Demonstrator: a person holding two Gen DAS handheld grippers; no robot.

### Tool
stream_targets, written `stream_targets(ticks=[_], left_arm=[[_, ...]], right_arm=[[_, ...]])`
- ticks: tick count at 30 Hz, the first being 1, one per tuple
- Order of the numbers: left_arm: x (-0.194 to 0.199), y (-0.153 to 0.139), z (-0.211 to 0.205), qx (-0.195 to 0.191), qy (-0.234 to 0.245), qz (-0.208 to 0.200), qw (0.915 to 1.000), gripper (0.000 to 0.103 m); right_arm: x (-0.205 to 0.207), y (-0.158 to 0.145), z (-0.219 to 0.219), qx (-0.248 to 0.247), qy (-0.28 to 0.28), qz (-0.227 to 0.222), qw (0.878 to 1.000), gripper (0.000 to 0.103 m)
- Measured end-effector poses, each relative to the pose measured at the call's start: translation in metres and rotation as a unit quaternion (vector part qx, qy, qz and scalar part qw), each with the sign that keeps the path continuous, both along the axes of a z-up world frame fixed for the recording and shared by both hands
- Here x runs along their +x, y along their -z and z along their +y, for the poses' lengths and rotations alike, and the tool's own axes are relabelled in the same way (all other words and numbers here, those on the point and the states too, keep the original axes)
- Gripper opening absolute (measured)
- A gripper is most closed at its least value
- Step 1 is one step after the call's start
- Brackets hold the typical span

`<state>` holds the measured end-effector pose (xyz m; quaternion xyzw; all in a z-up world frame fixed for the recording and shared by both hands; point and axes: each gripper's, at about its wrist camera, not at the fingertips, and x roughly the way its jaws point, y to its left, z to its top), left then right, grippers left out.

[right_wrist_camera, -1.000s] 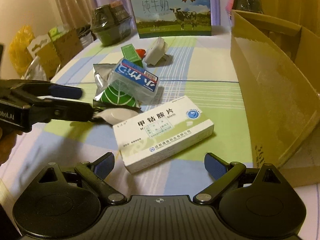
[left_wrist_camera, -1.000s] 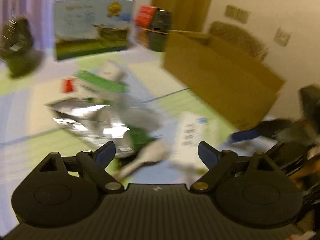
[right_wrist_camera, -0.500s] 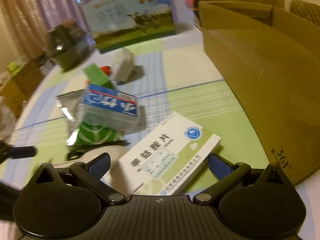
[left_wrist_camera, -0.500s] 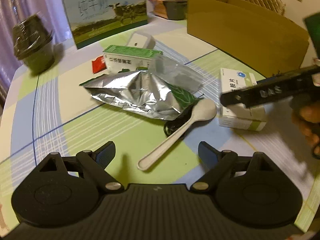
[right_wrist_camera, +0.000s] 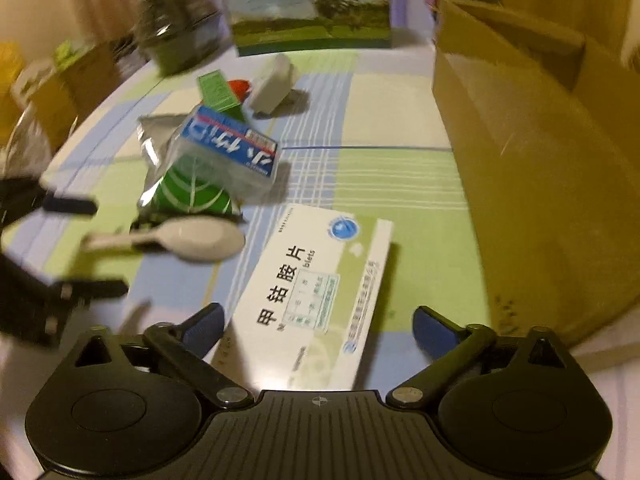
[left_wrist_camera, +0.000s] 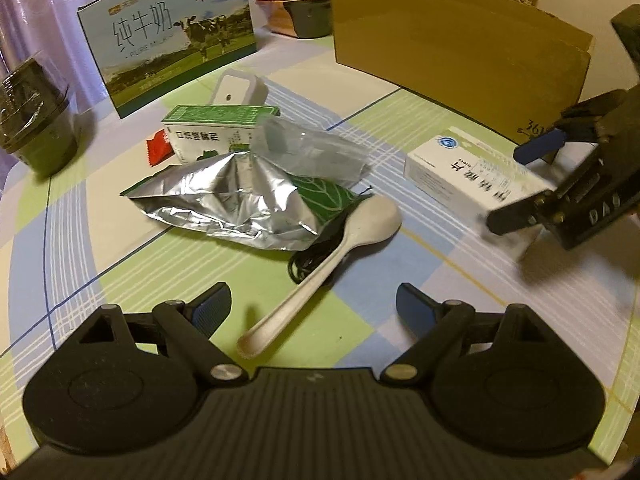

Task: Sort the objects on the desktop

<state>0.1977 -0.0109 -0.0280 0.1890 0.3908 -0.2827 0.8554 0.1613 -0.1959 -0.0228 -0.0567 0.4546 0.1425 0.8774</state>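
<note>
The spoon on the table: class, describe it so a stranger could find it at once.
Start at the big cardboard box, then move to the crumpled foil bag at mid-table. The spoon lies against the bag's near edge, the only plain cream-coloured utensil among printed packets.

The tabletop [left_wrist_camera: 72,216] is being viewed low from the near left edge by the left wrist camera, facing the cardboard box [left_wrist_camera: 460,36]. The white medicine box [right_wrist_camera: 316,296] is being viewed closely from above by the right wrist camera. The spoon [left_wrist_camera: 332,256], foil pouch [left_wrist_camera: 236,200] and milk carton [left_wrist_camera: 168,32] are being shared by both views.
</note>
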Motion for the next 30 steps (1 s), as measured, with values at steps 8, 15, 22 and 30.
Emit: stream_targets(ticks=[8,15,22,30], left_arm=[[0.002,0.003,-0.008,0.004,0.001,0.012,0.9999,0.065],[-0.009,0.006,-0.011,0.015,0.006,0.036,0.9992,0.019],[-0.046,0.001,-0.011,0.012,0.028,0.061,0.9977,0.008],[-0.080,-0.009,-0.020,-0.003,0.015,0.026,0.9996,0.036]], right_arm=[[-0.015,0.009,0.001,-0.027,-0.021,-0.023,0.999,0.069],[-0.022,0.007,0.000,-0.024,-0.036,-0.021,0.999,0.068],[-0.050,-0.001,-0.010,-0.004,-0.040,-0.014,0.999,0.068],[-0.070,-0.002,-0.016,0.002,-0.042,-0.023,0.999,0.068]])
